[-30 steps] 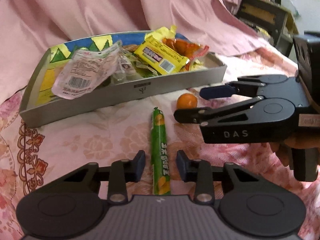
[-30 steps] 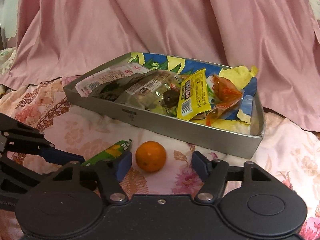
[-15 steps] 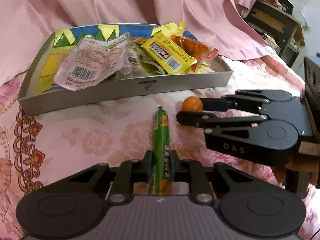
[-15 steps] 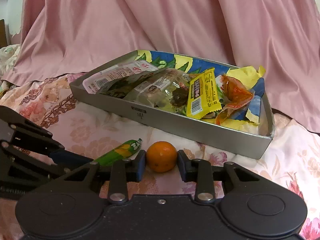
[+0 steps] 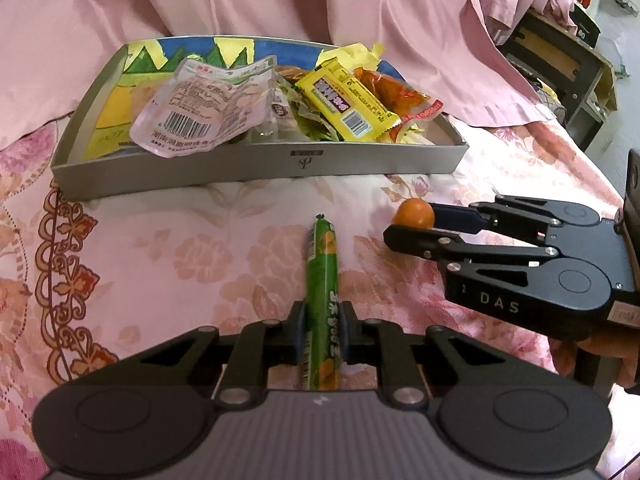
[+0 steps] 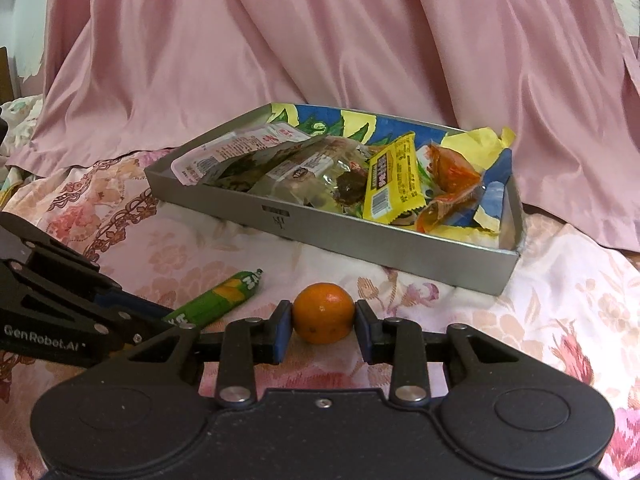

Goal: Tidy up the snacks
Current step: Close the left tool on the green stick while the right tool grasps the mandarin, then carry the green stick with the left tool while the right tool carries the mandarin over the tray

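Both cameras sit low over the flowered cloth (image 5: 180, 248), close to the grey tray (image 5: 256, 168), and look forward along their own fingers. The left view faces the tray's long front wall squarely; the right view faces it from nearer its right corner. Both views show the tray (image 6: 360, 240), the sausage stick (image 5: 322, 280) and the orange (image 6: 323, 313).
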The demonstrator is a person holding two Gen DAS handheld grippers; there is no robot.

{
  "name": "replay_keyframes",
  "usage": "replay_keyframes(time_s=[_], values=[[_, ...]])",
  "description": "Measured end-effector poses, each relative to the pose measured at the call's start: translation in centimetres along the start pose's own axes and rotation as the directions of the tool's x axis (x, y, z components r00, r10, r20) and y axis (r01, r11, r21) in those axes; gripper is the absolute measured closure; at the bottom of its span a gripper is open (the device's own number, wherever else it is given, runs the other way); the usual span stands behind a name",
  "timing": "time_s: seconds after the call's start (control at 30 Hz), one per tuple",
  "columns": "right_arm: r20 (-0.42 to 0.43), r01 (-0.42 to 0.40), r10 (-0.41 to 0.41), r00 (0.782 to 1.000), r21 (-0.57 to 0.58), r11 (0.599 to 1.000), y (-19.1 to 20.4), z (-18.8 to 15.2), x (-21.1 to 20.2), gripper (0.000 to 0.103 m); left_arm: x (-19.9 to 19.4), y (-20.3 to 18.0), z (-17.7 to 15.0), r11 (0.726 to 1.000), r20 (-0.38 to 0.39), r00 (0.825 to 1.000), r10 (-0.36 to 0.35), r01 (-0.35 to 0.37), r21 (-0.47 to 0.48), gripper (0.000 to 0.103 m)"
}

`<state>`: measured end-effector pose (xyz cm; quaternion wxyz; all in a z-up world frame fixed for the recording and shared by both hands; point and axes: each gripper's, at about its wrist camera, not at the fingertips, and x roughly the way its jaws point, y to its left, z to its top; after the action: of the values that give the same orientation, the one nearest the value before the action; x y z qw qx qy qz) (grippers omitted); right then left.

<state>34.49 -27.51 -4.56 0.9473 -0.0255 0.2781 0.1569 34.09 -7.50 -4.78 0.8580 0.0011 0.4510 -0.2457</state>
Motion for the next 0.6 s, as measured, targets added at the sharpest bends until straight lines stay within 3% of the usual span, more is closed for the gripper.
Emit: replay_keyframes(time_s=[0.6], values=[[0.004,-0.027,0.027,1.0,-0.004,1.0,0.4,-1.2,-2.4,0.068,-2.3,0.2,-1.9,0.997,-0.025,0.999,-0.031,0.029,-0.076,0.085]])
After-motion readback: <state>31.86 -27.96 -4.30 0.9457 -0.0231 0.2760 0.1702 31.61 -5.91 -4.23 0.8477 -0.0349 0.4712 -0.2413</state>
